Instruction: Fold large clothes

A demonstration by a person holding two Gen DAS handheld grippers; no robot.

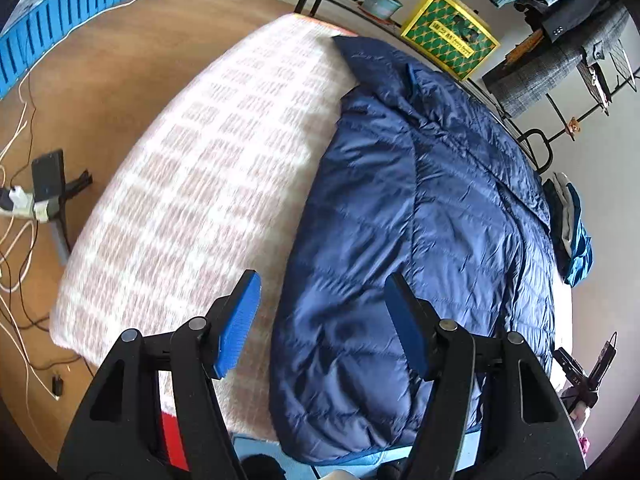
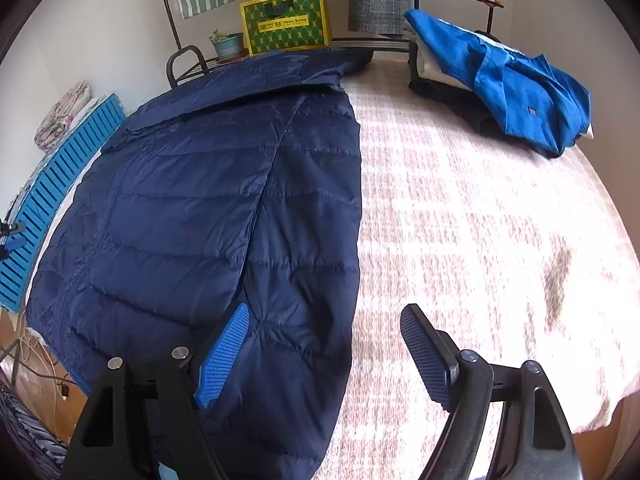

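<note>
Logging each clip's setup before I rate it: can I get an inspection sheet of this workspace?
Surface: checked bedspread, mostly bare.
Job's things: navy puffer jacket lying flat, sides folded in.
Clutter: blue garment on a clothes pile at the far corner.
Grippers: left gripper and right gripper open, holding nothing.
Cables: white and black leads on the floor.
Surroundings: yellow-green box, potted plant, hanging clothes.

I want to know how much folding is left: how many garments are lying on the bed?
2 clearly: the navy puffer jacket spread flat on the bed, and a blue top on a small pile at the far corner. That pile holds more, too hidden to count.
</note>
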